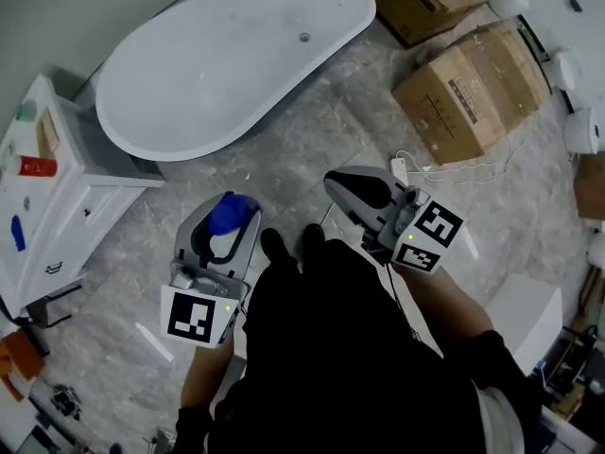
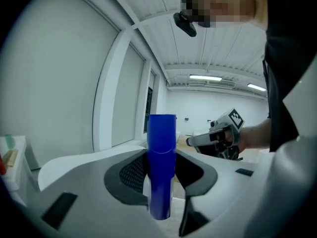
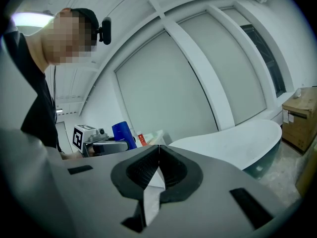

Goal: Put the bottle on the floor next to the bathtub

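A blue bottle [image 2: 161, 165] stands upright between the jaws of my left gripper [image 2: 162, 175], which is shut on it. In the head view the same blue bottle [image 1: 232, 214] shows from above in the left gripper [image 1: 222, 223], held over the grey floor just short of the white bathtub [image 1: 236, 55]. My right gripper [image 1: 354, 189] hangs to the right of it, shut and empty. In the right gripper view the jaws of the right gripper [image 3: 158, 165] meet at the tips, and the blue bottle [image 3: 123, 134] shows off to the left.
A white cabinet [image 1: 43, 206] with small items stands at the left. Cardboard boxes [image 1: 473, 88] lie at the upper right, with a white cable [image 1: 444, 170] on the floor beside them. The person's dark legs [image 1: 331, 348] fill the lower middle. The marble floor [image 1: 302, 159] lies between tub and grippers.
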A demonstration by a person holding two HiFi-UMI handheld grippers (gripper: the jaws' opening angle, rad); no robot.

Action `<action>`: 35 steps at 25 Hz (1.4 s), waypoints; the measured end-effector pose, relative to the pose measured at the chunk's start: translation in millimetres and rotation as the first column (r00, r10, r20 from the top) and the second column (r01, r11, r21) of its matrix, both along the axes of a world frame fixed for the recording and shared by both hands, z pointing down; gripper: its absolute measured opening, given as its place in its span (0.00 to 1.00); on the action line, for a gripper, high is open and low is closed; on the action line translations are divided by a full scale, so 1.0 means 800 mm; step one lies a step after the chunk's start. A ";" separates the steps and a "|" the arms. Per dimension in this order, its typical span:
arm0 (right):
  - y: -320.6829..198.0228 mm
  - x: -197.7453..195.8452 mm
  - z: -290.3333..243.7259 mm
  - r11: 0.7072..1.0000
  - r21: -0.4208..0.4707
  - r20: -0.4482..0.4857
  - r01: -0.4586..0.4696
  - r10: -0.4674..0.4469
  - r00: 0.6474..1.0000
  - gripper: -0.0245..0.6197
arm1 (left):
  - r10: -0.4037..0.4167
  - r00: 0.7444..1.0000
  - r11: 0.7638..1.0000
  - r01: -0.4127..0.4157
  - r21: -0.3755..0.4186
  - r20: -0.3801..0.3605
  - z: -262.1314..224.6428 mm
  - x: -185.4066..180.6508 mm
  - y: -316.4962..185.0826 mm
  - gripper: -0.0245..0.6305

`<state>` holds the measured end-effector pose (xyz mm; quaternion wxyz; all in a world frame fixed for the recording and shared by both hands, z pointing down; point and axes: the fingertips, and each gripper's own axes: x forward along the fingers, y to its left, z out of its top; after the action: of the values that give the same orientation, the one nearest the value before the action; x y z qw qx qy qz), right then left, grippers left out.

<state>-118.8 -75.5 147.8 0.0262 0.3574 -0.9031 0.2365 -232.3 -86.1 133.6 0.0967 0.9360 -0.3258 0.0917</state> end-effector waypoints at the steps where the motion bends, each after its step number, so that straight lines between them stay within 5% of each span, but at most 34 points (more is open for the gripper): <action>1: -0.005 -0.002 0.003 1.000 0.001 0.000 -0.009 0.009 1.000 0.08 | 0.020 1.000 1.000 -0.020 -0.014 -0.011 0.007 0.001 -0.005 0.29; 8: -0.030 0.013 0.036 0.997 -0.047 0.030 -0.056 0.057 0.998 0.08 | 0.053 0.999 0.995 -0.051 -0.082 0.011 0.055 0.016 -0.056 0.29; 21: -0.089 0.191 0.094 0.993 -0.111 0.032 -0.033 0.037 0.999 0.08 | -0.054 0.998 0.994 0.050 -0.093 -0.041 0.066 0.157 -0.125 0.29; 35: -0.148 0.160 0.262 0.993 -0.115 0.070 0.030 -0.022 0.997 0.08 | -0.014 0.998 0.997 0.018 -0.074 0.062 0.230 0.174 -0.156 0.29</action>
<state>9.1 -194.3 357.0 0.0189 0.3353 -0.8927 0.3006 -93.2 -210.6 317.3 0.1219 0.9259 -0.3324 0.1318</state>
